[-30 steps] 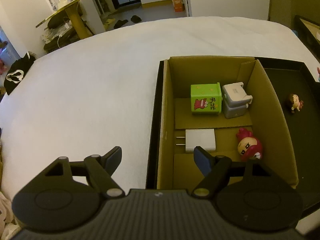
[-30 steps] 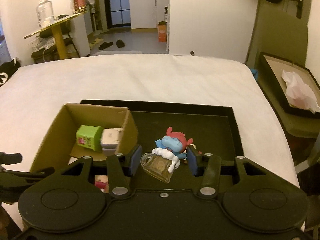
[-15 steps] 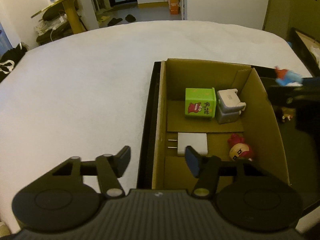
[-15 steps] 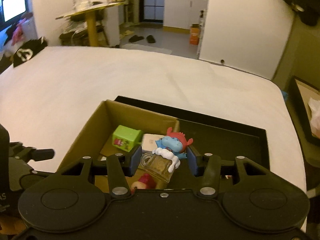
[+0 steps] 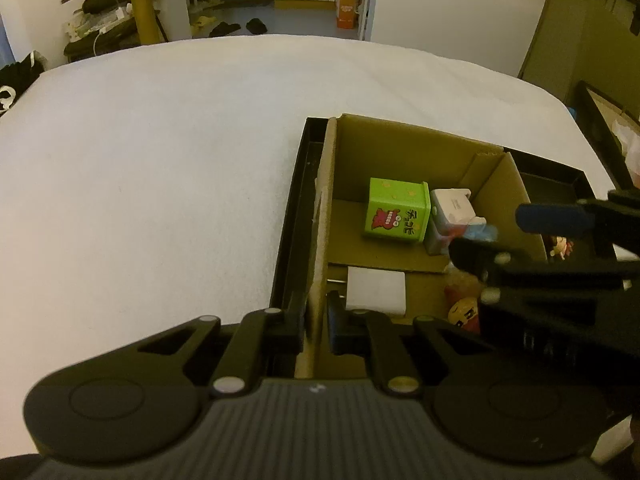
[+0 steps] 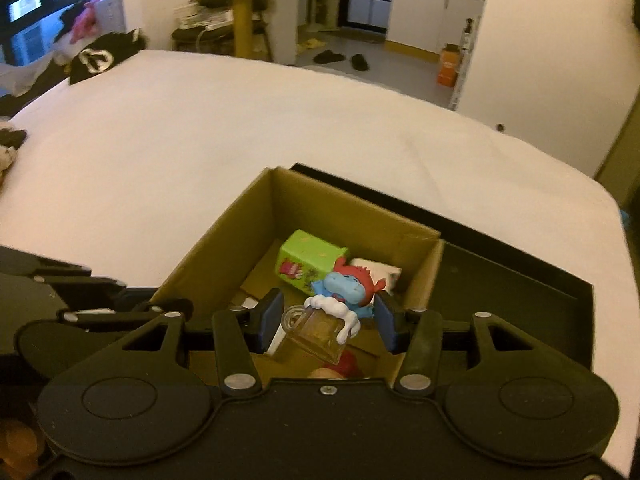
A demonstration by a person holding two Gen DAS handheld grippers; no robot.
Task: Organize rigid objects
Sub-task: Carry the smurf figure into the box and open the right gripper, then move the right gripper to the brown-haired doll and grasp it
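A cardboard box (image 5: 404,148) is seen set inside a black tray (image 5: 294,216) on a white bed (image 5: 160,152). The left tongs (image 5: 314,326) are pressed together on the near left wall of the cardboard box, one finger outside the wall and one inside it. Ahead of these tongs, inside the box, a green carton (image 5: 396,210) with a red cartoon print is found, and a white block toy (image 5: 450,216) is touching it on its right. A white plug adapter (image 5: 376,290) lies just ahead and right of the left fingertips, and a red-capped figure (image 5: 464,308), partly hidden by the other tool, lies further right. The right tongs (image 6: 326,322) are held over the box; a blue toy figure with a glass mug (image 6: 330,320) hangs between the blue pads (image 6: 270,318). The jaws are opening, and a gap shows at each pad, so the figure is no longer pinched. Beyond the right tongs the green carton lies tilted. A small doll (image 5: 560,246) lies on the tray, outside the box to the right.
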